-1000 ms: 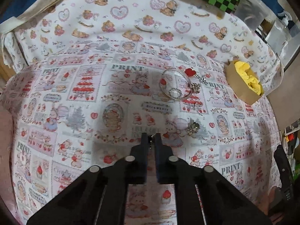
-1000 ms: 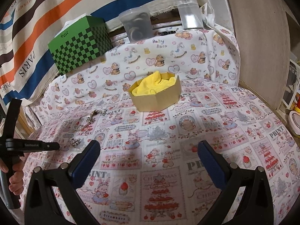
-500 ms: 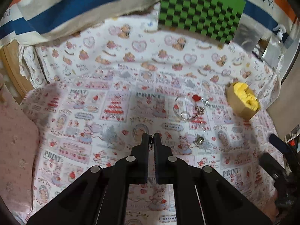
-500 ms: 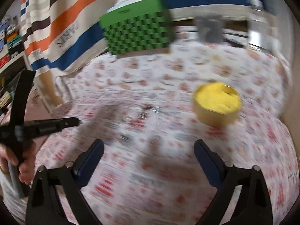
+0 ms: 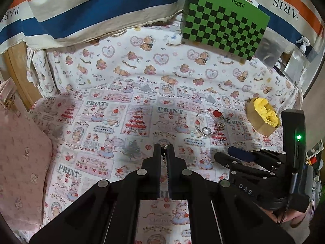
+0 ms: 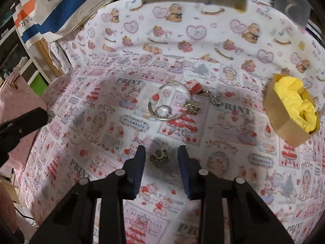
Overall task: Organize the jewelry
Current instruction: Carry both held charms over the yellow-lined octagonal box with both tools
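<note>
"PRINT" on tablecloth (image 5: 97, 102)

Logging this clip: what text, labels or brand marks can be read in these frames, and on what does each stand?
"PRINT": on the tablecloth, in several panels.
"Baby Bear": on the teddy cloth.
"DAS": on the right gripper body.
"PARIS", partly cut off: on the striped fabric.
Script logo on the green checkered box: too small to read.
Smaller tablecloth captions: blurred.
</note>
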{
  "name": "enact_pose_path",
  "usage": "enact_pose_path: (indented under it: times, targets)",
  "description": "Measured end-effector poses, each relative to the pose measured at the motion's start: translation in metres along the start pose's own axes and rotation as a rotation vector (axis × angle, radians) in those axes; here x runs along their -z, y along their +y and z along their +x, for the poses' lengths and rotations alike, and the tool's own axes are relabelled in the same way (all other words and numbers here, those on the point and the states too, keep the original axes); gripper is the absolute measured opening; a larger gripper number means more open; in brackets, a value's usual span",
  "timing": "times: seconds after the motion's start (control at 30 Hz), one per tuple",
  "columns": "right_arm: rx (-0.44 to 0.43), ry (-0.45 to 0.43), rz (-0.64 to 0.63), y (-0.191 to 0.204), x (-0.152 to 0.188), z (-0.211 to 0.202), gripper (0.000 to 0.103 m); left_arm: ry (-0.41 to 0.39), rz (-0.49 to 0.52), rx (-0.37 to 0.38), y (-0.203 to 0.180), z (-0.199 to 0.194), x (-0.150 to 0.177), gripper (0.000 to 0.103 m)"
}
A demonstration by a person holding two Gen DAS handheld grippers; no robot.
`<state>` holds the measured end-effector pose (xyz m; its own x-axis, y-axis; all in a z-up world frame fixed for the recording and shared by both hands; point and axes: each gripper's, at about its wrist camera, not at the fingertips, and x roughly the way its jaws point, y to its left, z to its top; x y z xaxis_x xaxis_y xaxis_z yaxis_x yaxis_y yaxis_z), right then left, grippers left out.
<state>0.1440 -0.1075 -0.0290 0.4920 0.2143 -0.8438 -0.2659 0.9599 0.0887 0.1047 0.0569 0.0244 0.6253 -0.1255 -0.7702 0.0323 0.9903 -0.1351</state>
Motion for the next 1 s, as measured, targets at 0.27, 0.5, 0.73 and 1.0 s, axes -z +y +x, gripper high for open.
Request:
enact_pose_path:
  times: [0.27, 0.5, 0.73, 1.0]
  targets:
    - [0.06, 0.015, -0.03, 0.006, -0.001, 0.011, 0.019, 0.019, 0.014, -0.012, -0.003, 0.009, 0.003, 0.004]
    - [0.024, -0.054, -0.026, -0.013, 0.0, -0.018, 0.014, 0.002, 0.033, -0.024, -0.017, 0.003, 0.002, 0.004]
    - [0.032, -0.198, 0.004, -0.063, -0.006, -0.072, 0.014, -0.037, 0.087, -0.008, -0.055, -0.004, -0.009, 0.004]
    - [0.285, -0.455, 0.146, -0.149, -0.029, -0.105, 0.014, -0.061, 0.117, 0.048, -0.114, 0.006, -0.033, 0.004]
